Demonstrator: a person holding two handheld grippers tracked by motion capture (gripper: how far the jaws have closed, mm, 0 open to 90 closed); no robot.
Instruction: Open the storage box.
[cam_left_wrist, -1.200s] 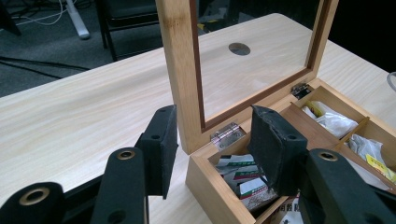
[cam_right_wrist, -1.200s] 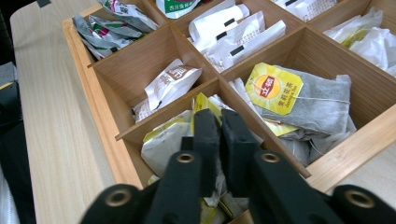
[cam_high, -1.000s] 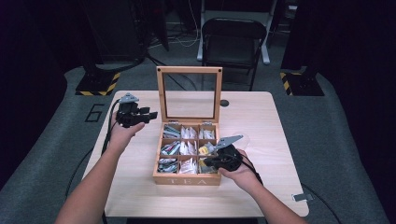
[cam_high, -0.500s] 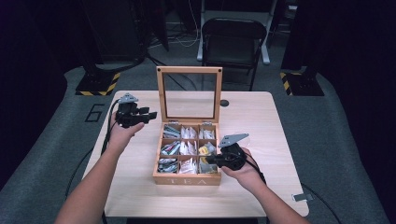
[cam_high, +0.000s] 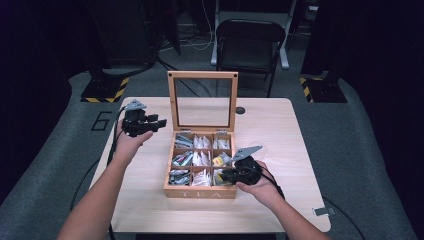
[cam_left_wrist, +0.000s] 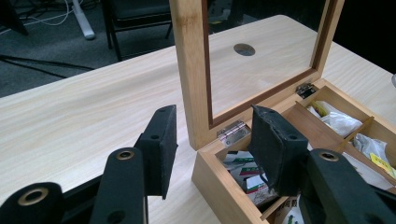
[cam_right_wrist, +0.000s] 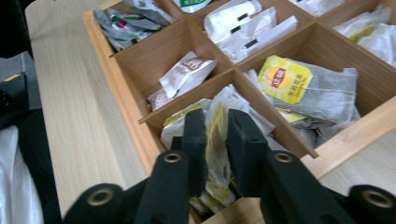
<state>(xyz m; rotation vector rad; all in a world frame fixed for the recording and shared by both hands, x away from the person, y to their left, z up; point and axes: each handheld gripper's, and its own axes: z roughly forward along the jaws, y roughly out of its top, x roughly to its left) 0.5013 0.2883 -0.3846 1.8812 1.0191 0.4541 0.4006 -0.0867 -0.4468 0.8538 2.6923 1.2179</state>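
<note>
**Right jaws loosening around sachet in tea box**

Right gripper (cam_high: 226, 175) is seen in the high view at the front-right compartment of the tea box (cam_high: 200, 192); contents there can't be resolved. The right gripper view fills that in: a yellow-white sachet (cam_right_wrist: 215, 140) stands on edge between the jaws, long axis running away from the camera and up, top edge towards the box centre. Jaws have just been opening; a thin gap shows at the pads, so contact is doubtful. Neighbouring compartment holds a grey bag (cam_right_wrist: 317, 93) with a yellow tag, lying flat.

Left gripper (cam_high: 161, 122) is held off the box's back-left corner in the high view. The left gripper view (cam_left_wrist: 212, 140) shows the jaws apart and empty, one on each side of the upright lid's (cam_left_wrist: 194, 70) frame post, without touching it. Hinge (cam_left_wrist: 233, 131) sits between them.

Box lies mid-table (cam_high: 280, 130), lid upright at the far side.
</note>
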